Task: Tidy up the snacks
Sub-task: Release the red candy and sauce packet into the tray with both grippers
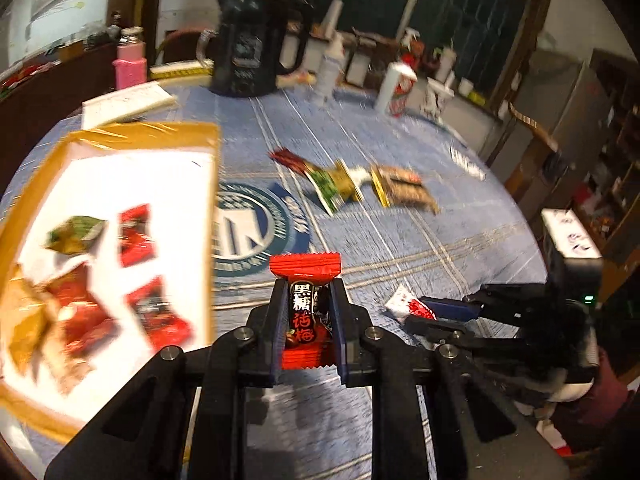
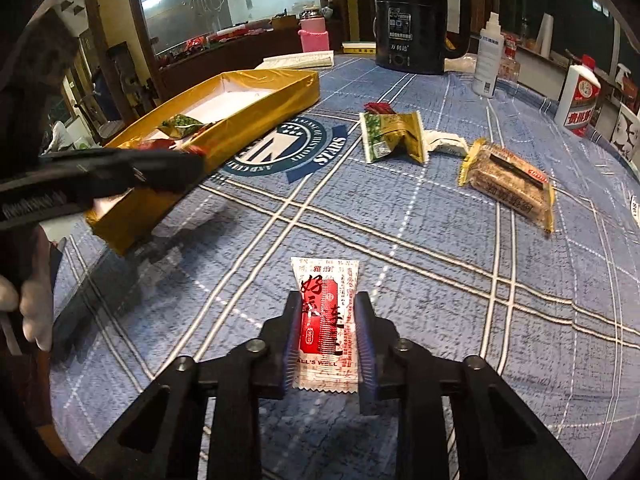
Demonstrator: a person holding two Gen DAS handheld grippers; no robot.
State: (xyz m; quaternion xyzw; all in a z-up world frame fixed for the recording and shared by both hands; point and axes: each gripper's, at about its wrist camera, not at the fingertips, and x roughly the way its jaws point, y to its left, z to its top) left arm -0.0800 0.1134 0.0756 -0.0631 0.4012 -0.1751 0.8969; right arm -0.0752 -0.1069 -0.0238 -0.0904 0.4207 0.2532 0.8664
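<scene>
Now my left gripper (image 1: 306, 284) clamps a red candy packet (image 1: 305, 312) above the blue tablecloth (image 1: 420, 240), beside the gold box (image 1: 140, 136) of snacks; my right gripper (image 2: 328, 300) pinches a white-and-red sachet (image 2: 326, 320), with loose snacks (image 2: 394, 136) lying farther back on the cloth

A round table (image 2: 400, 240) wears a blue plaid cloth (image 1: 400, 220). Beyond it, dark windows (image 1: 460, 0) reflect ceiling lights. A dark wooden sideboard (image 2: 224, 52) lines the wall; wooden shelves (image 1: 616, 152) stand at one side.
</scene>
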